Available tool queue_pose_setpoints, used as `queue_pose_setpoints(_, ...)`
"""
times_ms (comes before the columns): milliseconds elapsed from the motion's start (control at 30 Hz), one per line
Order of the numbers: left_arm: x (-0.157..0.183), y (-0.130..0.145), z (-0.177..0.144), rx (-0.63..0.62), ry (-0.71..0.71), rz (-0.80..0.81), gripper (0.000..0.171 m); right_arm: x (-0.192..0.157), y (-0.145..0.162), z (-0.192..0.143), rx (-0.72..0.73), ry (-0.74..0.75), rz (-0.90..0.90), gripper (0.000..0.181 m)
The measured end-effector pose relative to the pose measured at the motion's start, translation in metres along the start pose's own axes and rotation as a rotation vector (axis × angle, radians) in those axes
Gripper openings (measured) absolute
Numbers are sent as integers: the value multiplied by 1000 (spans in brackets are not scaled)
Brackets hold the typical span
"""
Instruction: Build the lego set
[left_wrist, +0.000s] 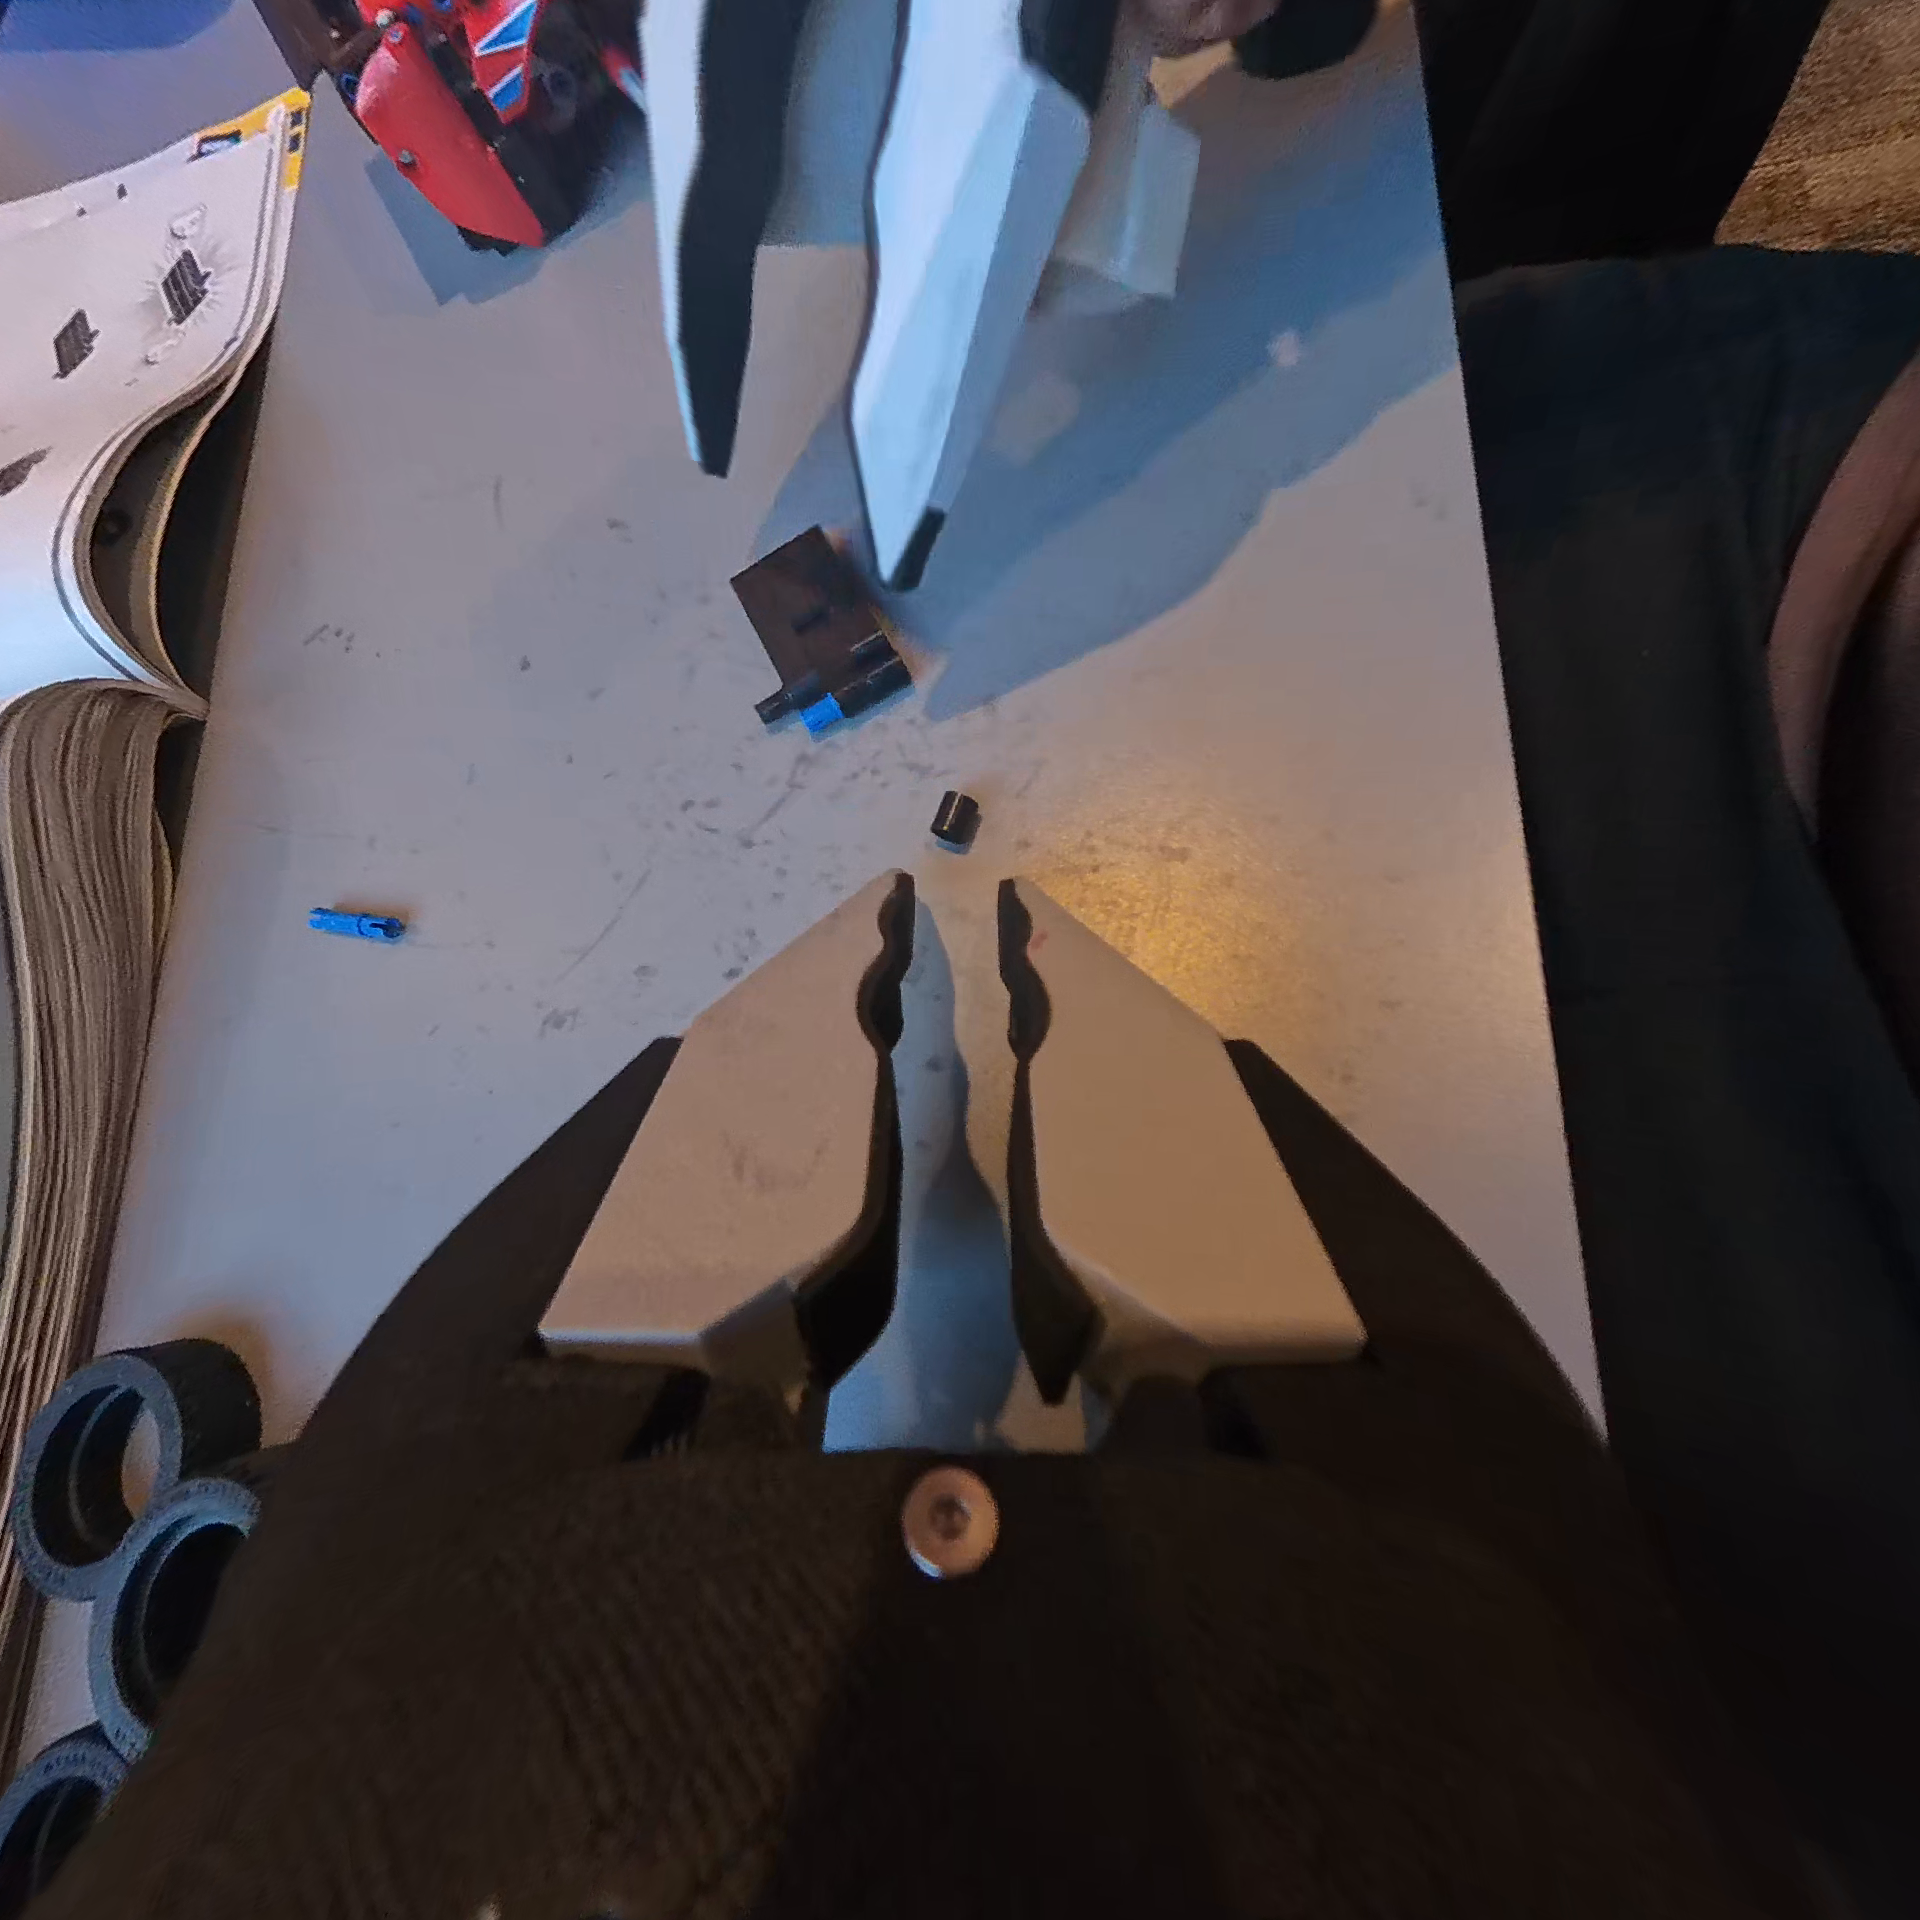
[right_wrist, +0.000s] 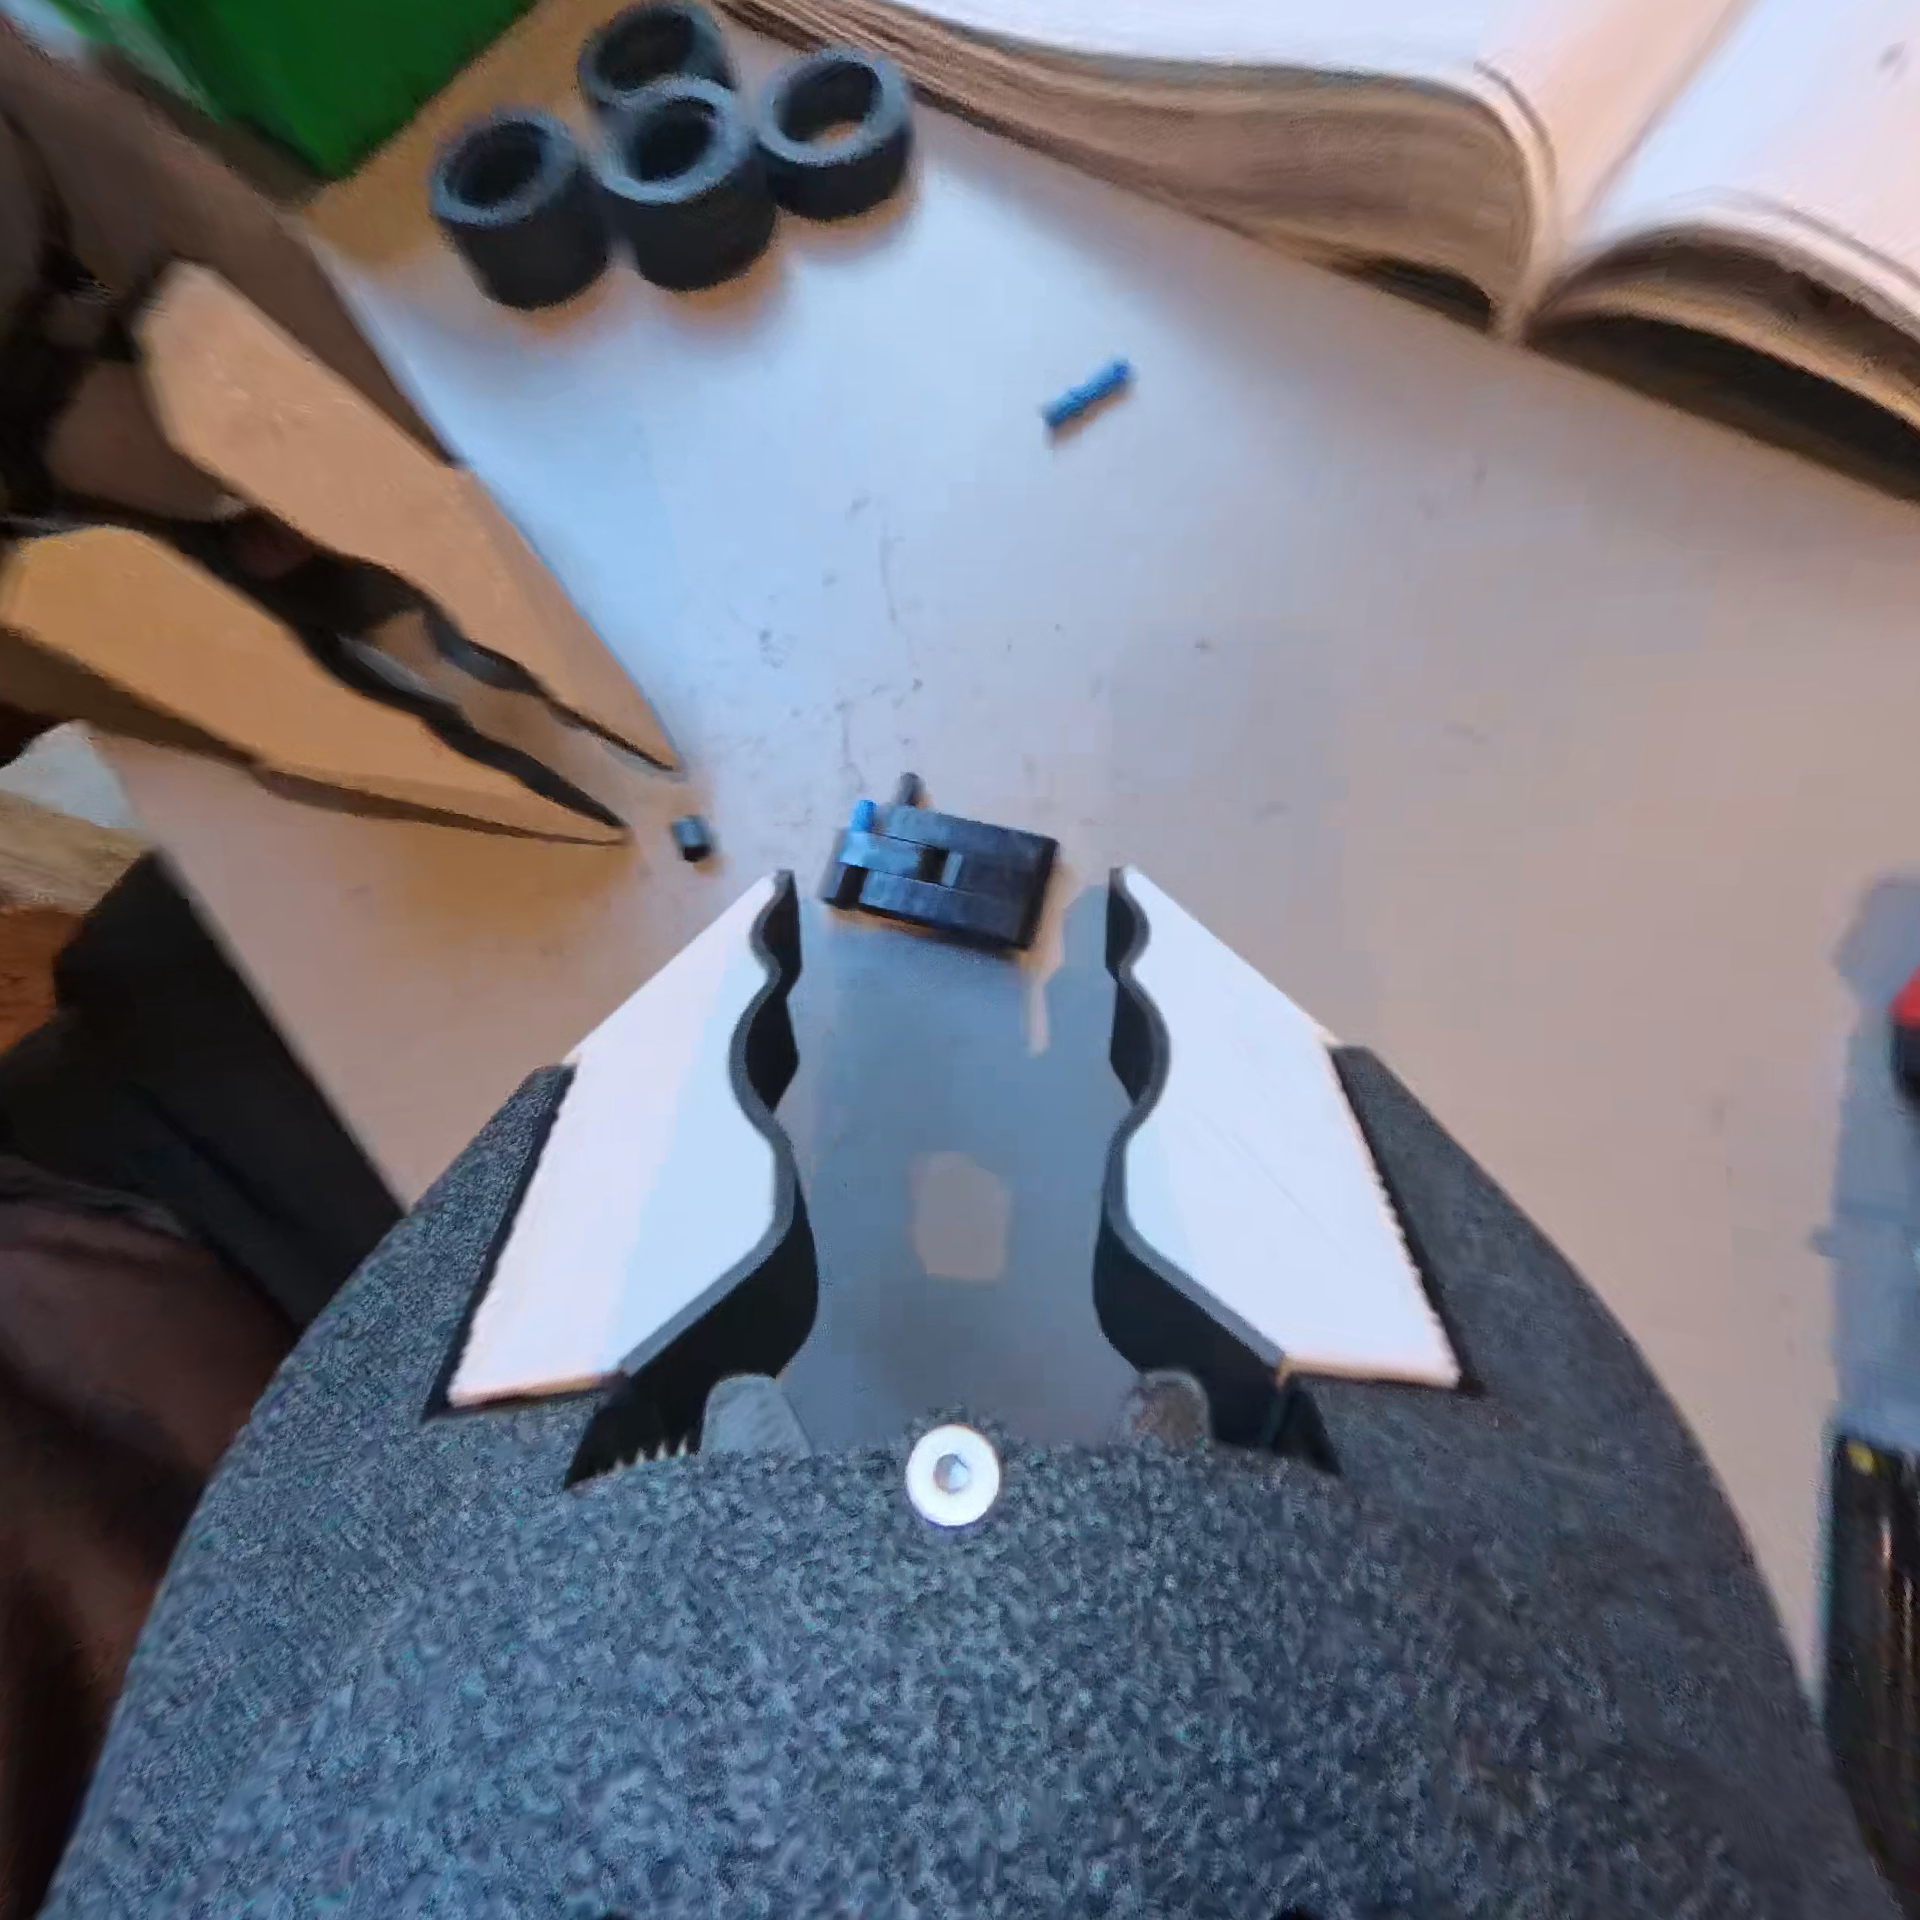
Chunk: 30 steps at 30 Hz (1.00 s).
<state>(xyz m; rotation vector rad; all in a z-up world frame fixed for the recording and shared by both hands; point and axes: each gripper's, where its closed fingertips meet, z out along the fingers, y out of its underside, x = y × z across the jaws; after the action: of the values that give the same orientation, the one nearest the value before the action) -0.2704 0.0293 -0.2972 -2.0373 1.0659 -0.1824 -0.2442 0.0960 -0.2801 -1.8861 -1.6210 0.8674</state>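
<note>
While my right gripper (right_wrist: 951, 883) hangs with its jaws spread wide and empty, the black block (right_wrist: 940, 873) lies on the white table (right_wrist: 1351, 779) just ahead of the tips, in the gap between them. Its long axis runs crosswise to my fingers, with its blue peg (right_wrist: 860, 816) and a black peg sticking out at the left end. I judge a short push forward would put the block between the pads, gripped end to end, though the pegs may get in the way.

My left gripper (left_wrist: 956, 883) has its jaws narrowed to a slim gap, holding nothing. A small black bush (left_wrist: 956, 819) sits on the table just ahead of its tips, slightly right, so the left is the nearer one for that piece. The right is nearer the block.

A loose blue pin (left_wrist: 356, 923) lies well apart to the left of my left gripper. The open booklet (left_wrist: 114, 436) and the black tyres (right_wrist: 675, 177) line that far side, and the red model (left_wrist: 457, 125) stands beyond. The table edge runs close along my left gripper's right side, so I would keep moves short there.
</note>
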Motion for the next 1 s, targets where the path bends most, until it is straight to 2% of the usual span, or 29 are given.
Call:
queue_pose_setpoints(100,-3,1,0,-4,-14,-15,14,13,11,10,-23,137,97,55)
queue_pose_setpoints(267,-8,1,1,-9,-23,-62,19,5,6,19,5,124,113,59)
queue_pose_setpoints(600,-6,1,1,-9,7,-76,17,-2,6,20,17,112,131,64)
queue_pose_setpoints(867,-6,1,1,-9,6,-67,15,-7,6,26,-18,94,23,70)
queue_pose_setpoints(967,-6,1,1,-9,6,-66,15,-2,9,22,-43,85,-35,52)
queue_pose_setpoints(1000,-6,1,1,-9,4,-64,15,-2,11,21,-51,67,-50,51)
